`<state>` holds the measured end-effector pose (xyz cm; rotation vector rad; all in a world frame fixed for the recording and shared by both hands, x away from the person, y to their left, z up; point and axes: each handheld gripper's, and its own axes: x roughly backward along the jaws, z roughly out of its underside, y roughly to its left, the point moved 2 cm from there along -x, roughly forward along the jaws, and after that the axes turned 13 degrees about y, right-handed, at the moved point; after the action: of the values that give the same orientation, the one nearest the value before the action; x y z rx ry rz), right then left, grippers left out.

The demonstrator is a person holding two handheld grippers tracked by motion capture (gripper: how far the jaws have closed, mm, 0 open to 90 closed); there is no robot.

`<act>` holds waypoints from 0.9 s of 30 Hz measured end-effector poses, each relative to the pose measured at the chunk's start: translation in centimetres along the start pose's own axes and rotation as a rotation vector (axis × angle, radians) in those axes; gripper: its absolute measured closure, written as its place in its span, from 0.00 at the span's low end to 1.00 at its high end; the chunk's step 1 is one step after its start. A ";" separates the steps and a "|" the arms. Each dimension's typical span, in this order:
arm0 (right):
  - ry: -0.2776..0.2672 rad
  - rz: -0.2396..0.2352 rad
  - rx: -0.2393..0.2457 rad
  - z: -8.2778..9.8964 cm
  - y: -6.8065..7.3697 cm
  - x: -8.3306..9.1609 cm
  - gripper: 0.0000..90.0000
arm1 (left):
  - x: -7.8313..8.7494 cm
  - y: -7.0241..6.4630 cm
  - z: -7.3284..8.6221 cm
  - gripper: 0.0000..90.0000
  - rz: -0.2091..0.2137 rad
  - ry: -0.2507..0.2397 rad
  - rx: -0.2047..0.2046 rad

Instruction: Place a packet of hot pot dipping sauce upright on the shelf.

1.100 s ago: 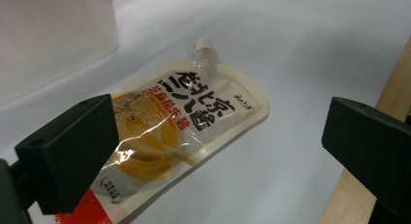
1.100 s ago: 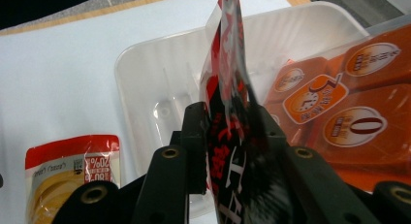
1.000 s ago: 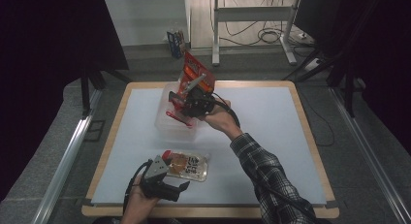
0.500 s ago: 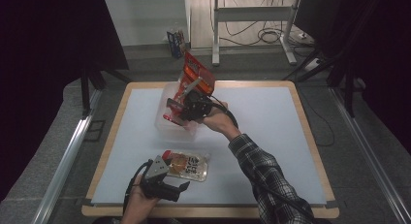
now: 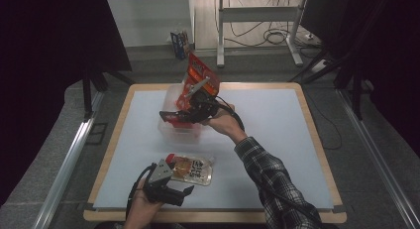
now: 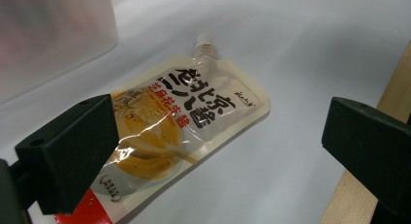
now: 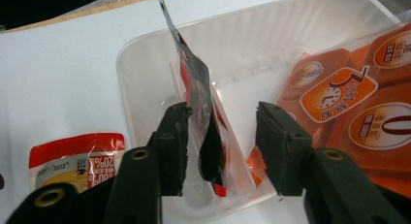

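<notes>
Two grippers are at work on the white table (image 5: 277, 140). At the far middle, the right gripper (image 7: 220, 136) hovers over the clear plastic tub (image 7: 145, 64); its jaws have just been opening, and a thin red foil packet (image 7: 196, 83) stands between them, against one pad but no longer squeezed. Near the table's front edge, the left gripper (image 6: 218, 151) stands wide open, empty, just short of the flat cream-coloured spouted sauce pouch (image 6: 184, 117).
</notes>
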<state>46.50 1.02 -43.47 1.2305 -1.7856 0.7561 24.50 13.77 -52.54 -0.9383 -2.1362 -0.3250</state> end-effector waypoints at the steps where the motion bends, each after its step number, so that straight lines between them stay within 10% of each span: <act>1: 0.001 -0.003 -0.004 0.1 0.0 0.0 0.57 | 0.0 0.0 0.0 0.00 0.000 0.001 0.000; 18: -0.084 -0.011 -0.082 3.4 -0.2 2.0 0.15 | -0.1 -0.1 0.0 0.02 -0.011 0.041 -0.016; 27: -0.116 0.001 -0.126 5.9 0.4 3.0 0.09 | 0.0 0.2 0.1 0.02 -0.010 0.046 -0.004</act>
<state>43.83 -5.10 -43.70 1.2106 -1.8976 0.5735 24.58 13.93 -52.63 -0.9144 -2.0997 -0.3533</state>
